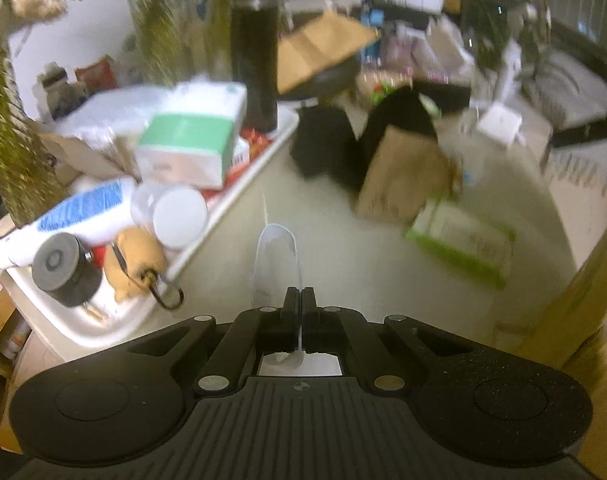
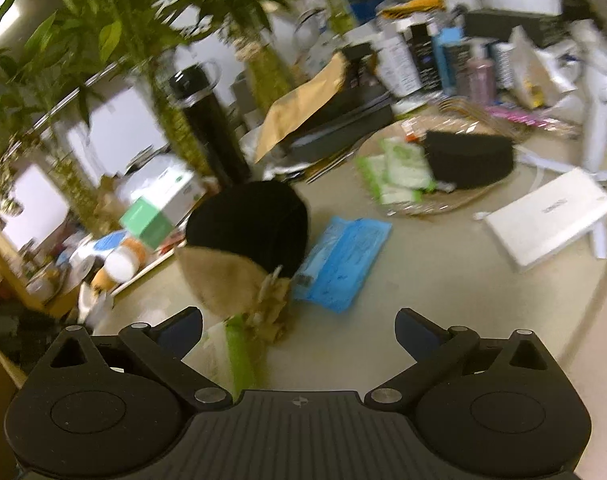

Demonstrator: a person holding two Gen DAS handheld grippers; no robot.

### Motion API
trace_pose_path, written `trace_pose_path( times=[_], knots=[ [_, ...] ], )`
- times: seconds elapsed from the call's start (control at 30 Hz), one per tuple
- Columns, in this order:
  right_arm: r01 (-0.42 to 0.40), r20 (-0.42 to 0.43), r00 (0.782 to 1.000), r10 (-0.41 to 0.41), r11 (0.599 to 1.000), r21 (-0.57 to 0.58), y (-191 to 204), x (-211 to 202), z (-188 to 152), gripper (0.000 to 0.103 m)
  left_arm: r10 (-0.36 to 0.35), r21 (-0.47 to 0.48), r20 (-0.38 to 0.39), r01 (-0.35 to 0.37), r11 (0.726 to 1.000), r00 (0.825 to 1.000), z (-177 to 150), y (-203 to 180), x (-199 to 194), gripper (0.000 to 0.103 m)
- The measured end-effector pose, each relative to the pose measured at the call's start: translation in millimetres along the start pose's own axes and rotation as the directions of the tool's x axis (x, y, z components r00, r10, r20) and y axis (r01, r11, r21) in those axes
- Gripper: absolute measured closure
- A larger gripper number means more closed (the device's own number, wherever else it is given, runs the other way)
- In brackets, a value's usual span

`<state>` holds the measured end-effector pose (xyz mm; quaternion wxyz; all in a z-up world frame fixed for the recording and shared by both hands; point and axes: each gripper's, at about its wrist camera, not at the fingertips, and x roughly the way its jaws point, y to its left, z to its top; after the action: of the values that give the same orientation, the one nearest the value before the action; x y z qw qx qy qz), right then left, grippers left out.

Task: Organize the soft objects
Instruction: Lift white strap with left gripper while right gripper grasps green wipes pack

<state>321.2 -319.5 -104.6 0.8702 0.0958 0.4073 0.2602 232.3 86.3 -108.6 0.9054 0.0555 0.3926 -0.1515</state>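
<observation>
The left gripper [image 1: 302, 296] has its jaws clenched on a thin, clear plastic piece [image 1: 277, 258], a curved translucent strip that sticks up from between the fingertips above the pale tabletop [image 1: 323, 248]. No earlier view shows what it came from. Ahead of it the tabletop is open up to a black and tan soft pouch [image 1: 399, 160] lying near the middle of the table, with a green-edged white packet [image 1: 463, 240] just beside it. To the left, a white tray [image 1: 115, 320] runs along the table's edge, crowded with a white and blue tube [image 1: 83, 212], a round white lid [image 1: 179, 216], a dark grey cap [image 1: 59, 264], a tan plush keyring [image 1: 137, 256] and a green and white box [image 1: 187, 152]; no writing on them is legible through the blur. A tall black flask [image 1: 255, 60] stands behind the tray. The right gripper [image 2: 299, 328] has its jaws released and wide apart, holding nothing, above the table before the same black and tan soft pouch [image 2: 243, 240]. A blue packet [image 2: 343, 256] touches the pouch's right side. Farther back, a woven basket [image 2: 455, 200] holds green and white packets [image 2: 399, 172] and a black round case [image 2: 467, 156]. A white flat box [image 2: 547, 216] lies to the right, its print too small to read. Leafy green plants [image 2: 83, 40] crowd the left rear.
</observation>
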Motion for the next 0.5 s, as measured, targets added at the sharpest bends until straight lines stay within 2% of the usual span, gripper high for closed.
trace_pose_path(
  times=[0.27,0.5],
  knots=[
    [-0.139,-0.141,0.982,0.129,0.988,-0.061,2,39,-3,0.012,-0.030,-0.033,0.092,0.033,0.999,0.995,11,-4,-14,0.102],
    [-0.262,-0.228,0.940,0.252,0.965,-0.016,-8,69,-3,0.031,-0.056,-0.031,0.123,0.060,0.998,0.991,16,-10,-15,0.102]
  ],
)
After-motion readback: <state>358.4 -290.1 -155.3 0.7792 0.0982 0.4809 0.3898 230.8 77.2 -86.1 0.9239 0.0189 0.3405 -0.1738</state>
